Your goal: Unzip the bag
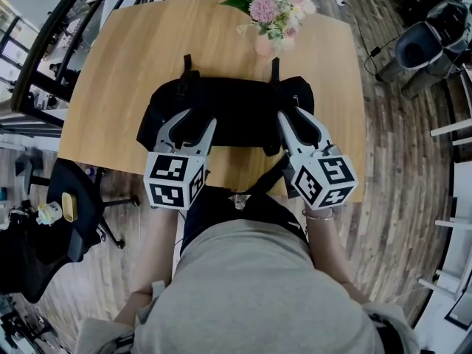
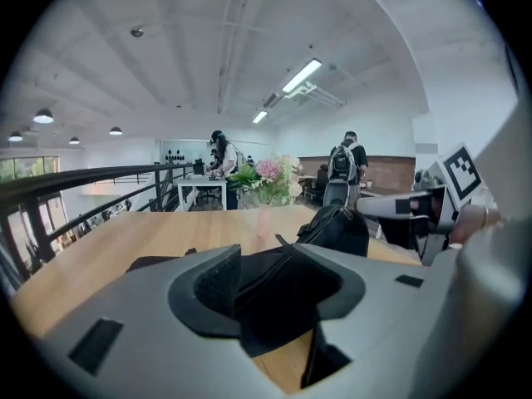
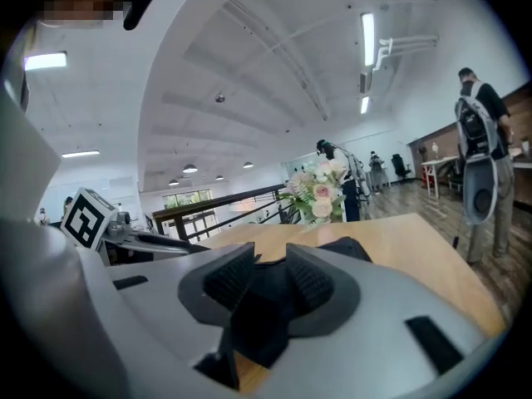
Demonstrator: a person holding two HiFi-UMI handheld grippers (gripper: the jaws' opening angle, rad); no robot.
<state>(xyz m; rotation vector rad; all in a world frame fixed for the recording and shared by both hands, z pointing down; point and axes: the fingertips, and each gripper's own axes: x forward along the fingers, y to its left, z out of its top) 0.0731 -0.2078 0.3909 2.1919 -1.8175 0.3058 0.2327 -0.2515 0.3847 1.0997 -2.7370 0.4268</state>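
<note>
black bag lies on the table, left gripper and right gripper open at its near edge, gripping nothing; zip progress unclear.

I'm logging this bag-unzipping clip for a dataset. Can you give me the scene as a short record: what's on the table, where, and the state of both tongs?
table: light wood
bag: black, lying flat near the front edge
flowers: pink and white, behind the bag
left tongs: open, over the bag's left part, gripping nothing
right tongs: open, over the bag's right part, gripping nothing
zip: cannot be made out
</note>
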